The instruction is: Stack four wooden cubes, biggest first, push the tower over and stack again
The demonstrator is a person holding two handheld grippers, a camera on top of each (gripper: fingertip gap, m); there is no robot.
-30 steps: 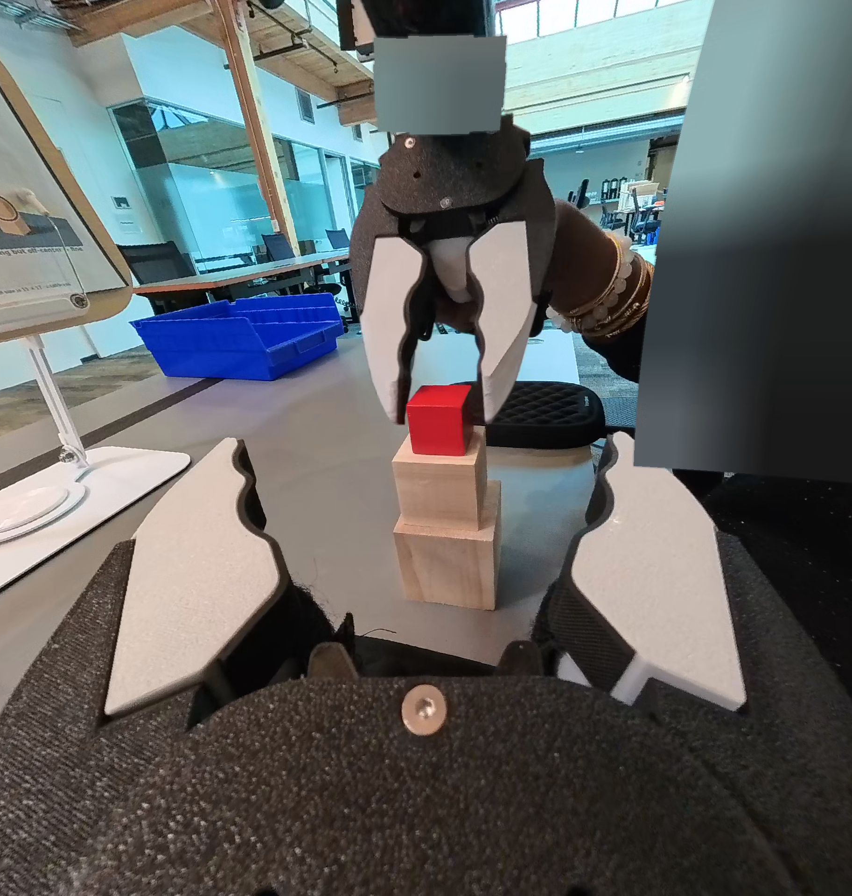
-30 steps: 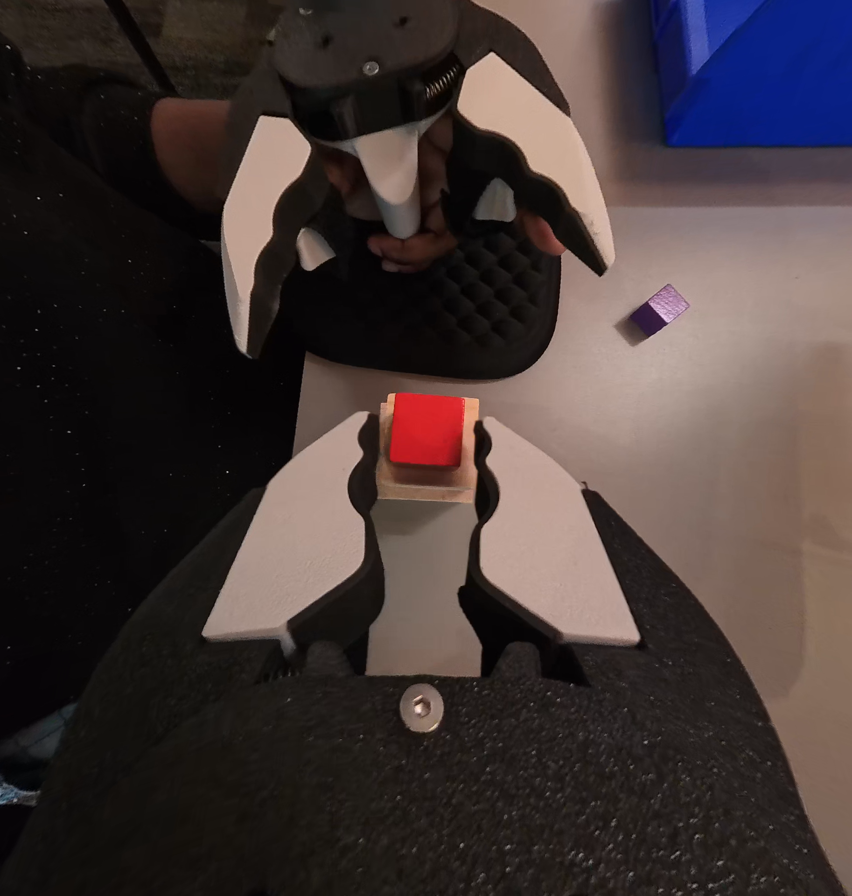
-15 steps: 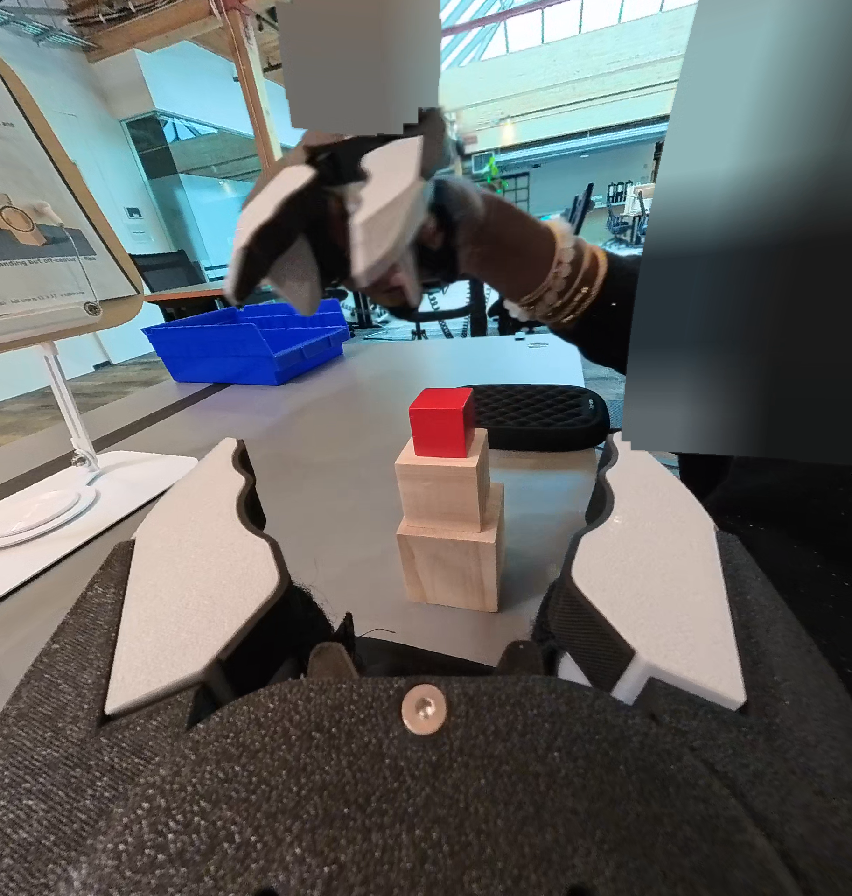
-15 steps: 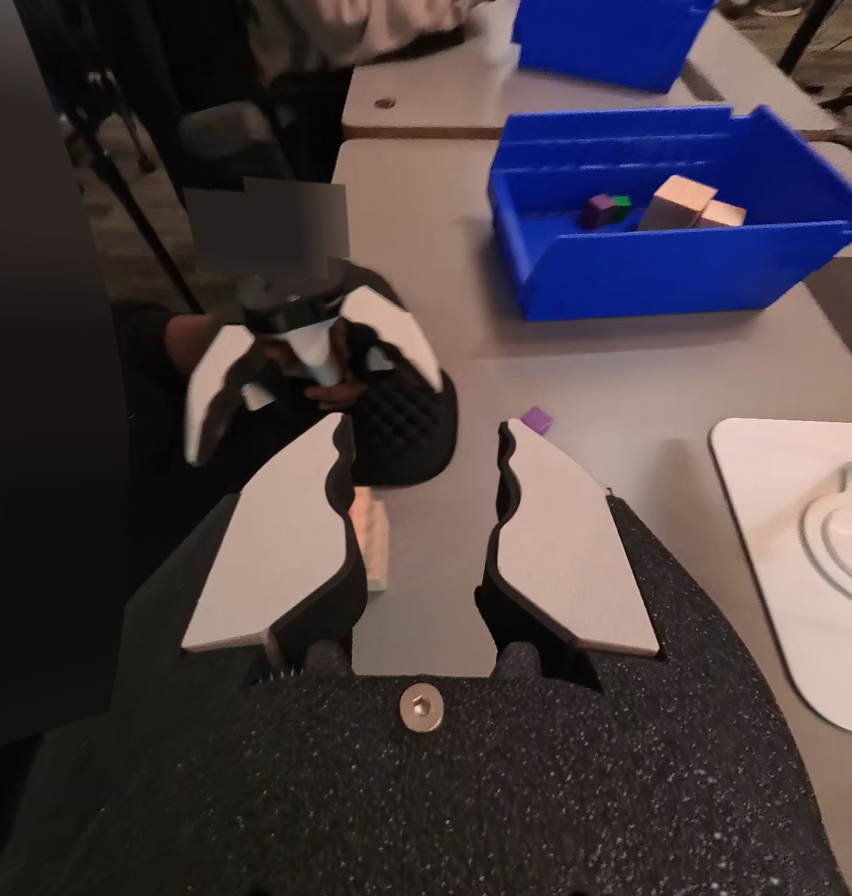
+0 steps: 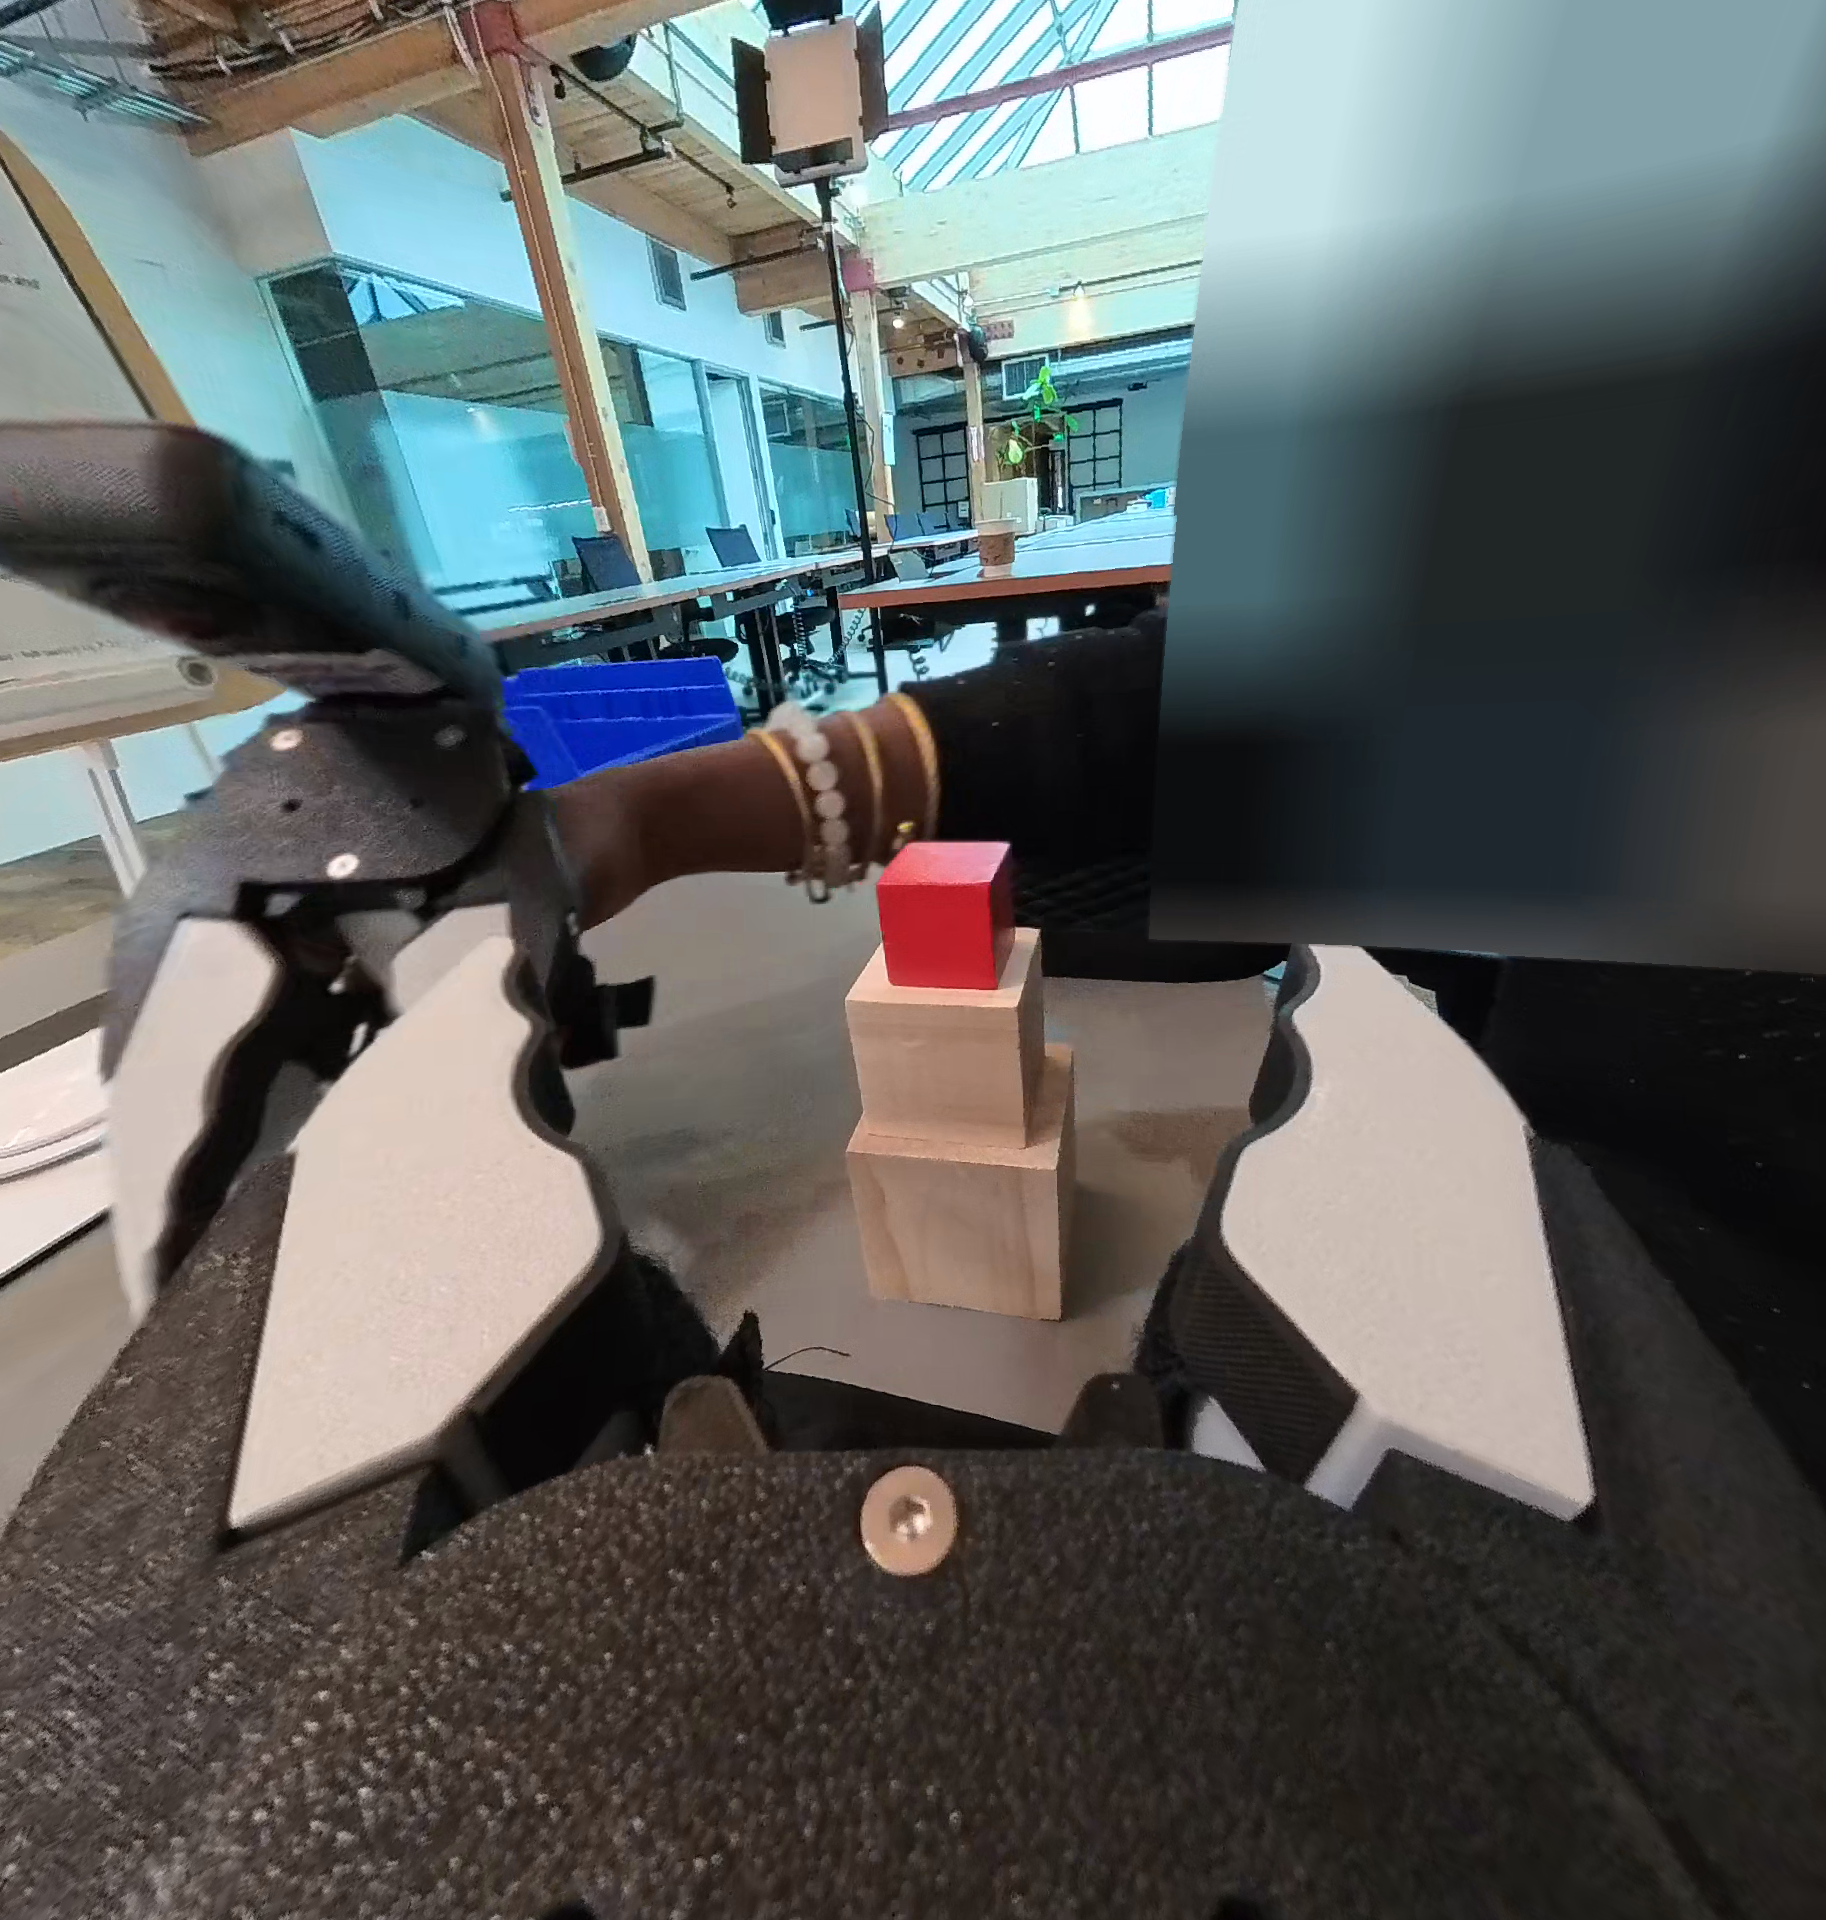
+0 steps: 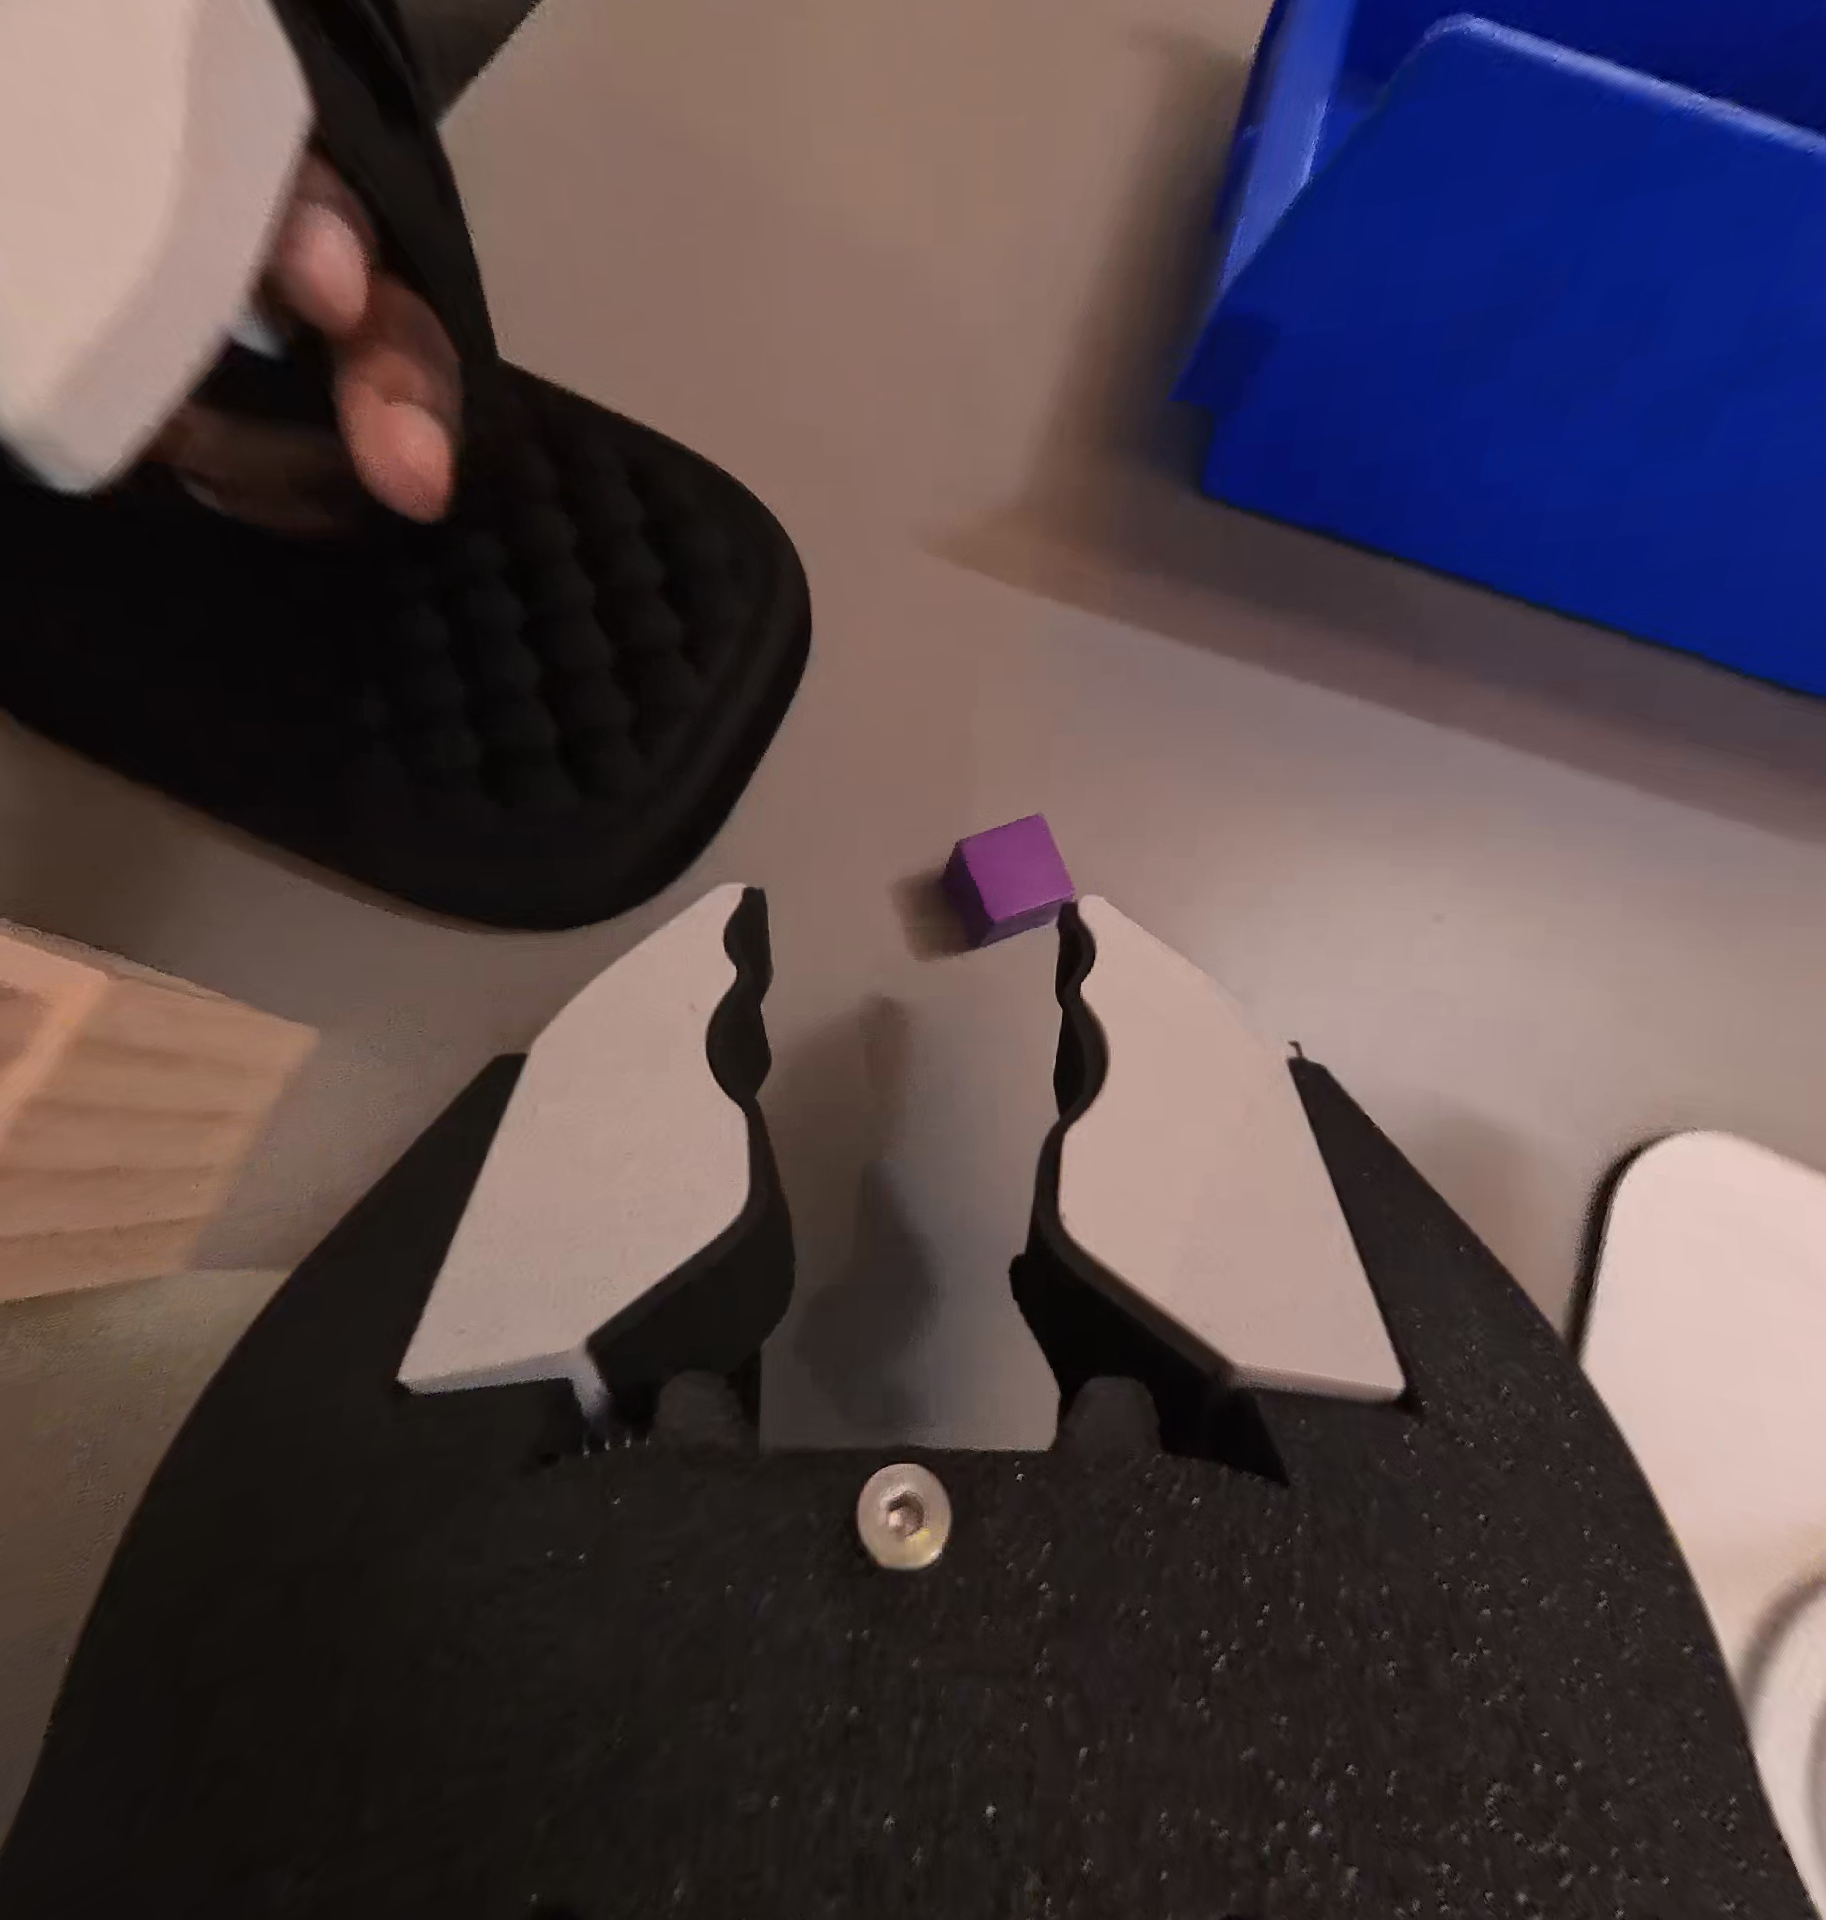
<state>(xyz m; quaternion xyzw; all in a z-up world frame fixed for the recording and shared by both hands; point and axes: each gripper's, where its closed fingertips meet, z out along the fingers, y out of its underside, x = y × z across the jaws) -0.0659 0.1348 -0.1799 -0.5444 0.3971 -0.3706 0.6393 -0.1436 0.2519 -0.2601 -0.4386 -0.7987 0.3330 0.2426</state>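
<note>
With jaws apart and empty, the right gripper (image 6: 911, 909) hangs over the grey table (image 6: 1304, 883) just below the small purple cube (image 6: 1008, 879) at frame centre, while the wide-open, empty left gripper (image 5: 904, 1023) faces the three-block stack topped by a red cube (image 5: 945, 914).

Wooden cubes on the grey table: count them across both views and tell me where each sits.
4. Large plain wooden cube on the table; smaller plain cube on it; red cube on top; small purple cube by the right gripper's fingertips. The blue bin may hide more.
</note>
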